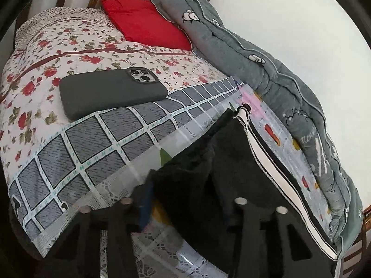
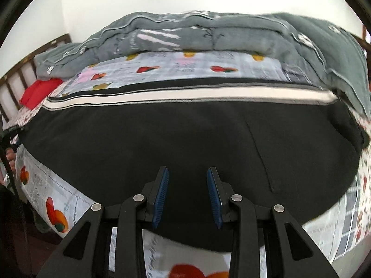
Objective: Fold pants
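Observation:
Black pants (image 2: 185,134) with a white side stripe (image 2: 185,96) lie flat across the bed. My right gripper (image 2: 188,173) is open, its blue pads (image 2: 162,190) apart just above the near edge of the pants, holding nothing. In the left wrist view the pants (image 1: 220,162) are bunched and lifted at one end, stripe (image 1: 273,162) along the right. My left gripper (image 1: 185,206) has black cloth draped between its fingers; one blue pad (image 1: 145,206) shows, the other is hidden by cloth.
A dark phone (image 1: 111,91) lies on the floral sheet (image 1: 58,46) left of the pants. A red pillow (image 1: 143,20) sits at the headboard. A folded grey quilt (image 1: 266,69) runs along the wall, also seen behind the pants (image 2: 208,32).

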